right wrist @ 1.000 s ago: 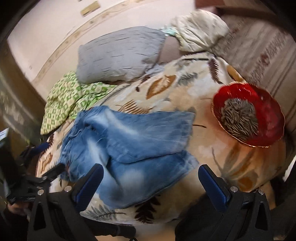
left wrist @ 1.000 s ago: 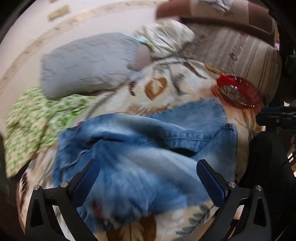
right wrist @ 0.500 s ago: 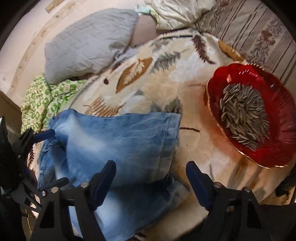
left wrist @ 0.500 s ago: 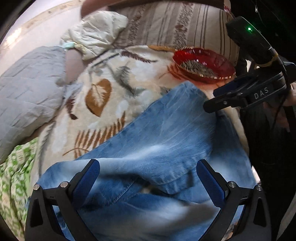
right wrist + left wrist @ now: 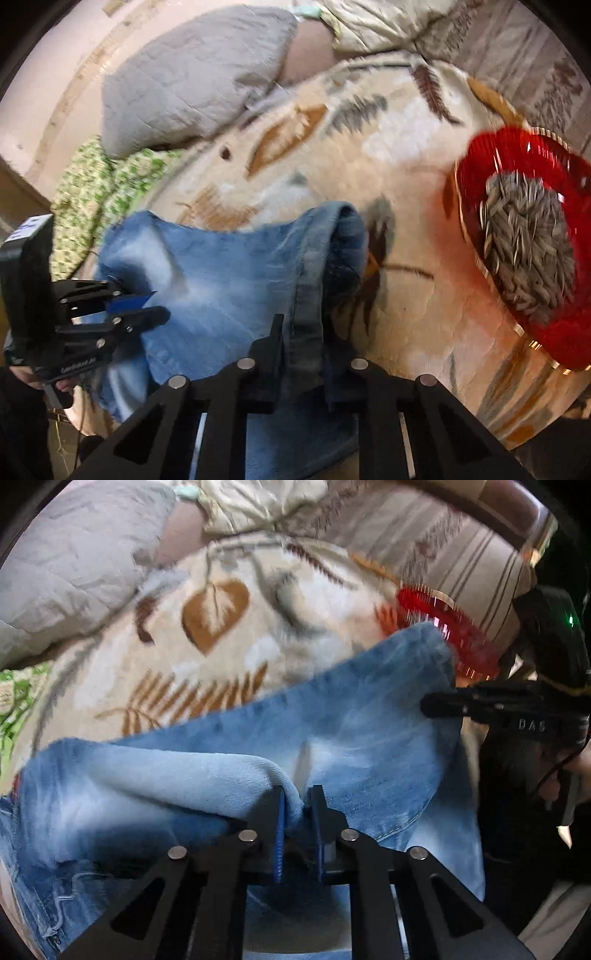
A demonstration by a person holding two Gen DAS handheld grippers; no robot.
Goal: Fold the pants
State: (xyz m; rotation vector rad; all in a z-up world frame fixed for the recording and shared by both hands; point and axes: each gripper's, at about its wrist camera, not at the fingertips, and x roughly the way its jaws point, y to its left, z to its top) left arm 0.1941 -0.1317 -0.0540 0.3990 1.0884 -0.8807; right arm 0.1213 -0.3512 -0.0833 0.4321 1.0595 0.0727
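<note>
The blue jeans (image 5: 258, 753) lie on a leaf-patterned blanket (image 5: 229, 635). My left gripper (image 5: 297, 808) is shut on a fold of the jeans at their near edge. My right gripper (image 5: 301, 332) is shut on the hem end of a jeans leg (image 5: 236, 280). The right gripper also shows in the left wrist view (image 5: 443, 703), at the right edge of the denim. The left gripper shows in the right wrist view (image 5: 147, 304), at the left edge of the denim. The denim between them is raised off the blanket.
A red bowl (image 5: 476, 243) of sunflower seeds stands on the blanket to the right, close to the jeans' hem. A grey pillow (image 5: 192, 77), a green patterned cloth (image 5: 96, 177) and a cream pillow (image 5: 373, 22) lie at the back. A striped sofa back (image 5: 443, 550) rises behind.
Both grippers were open above the jeans. They came down and closed on the denim, left on the near fold and right on the leg hem, and the cloth is lifting.
</note>
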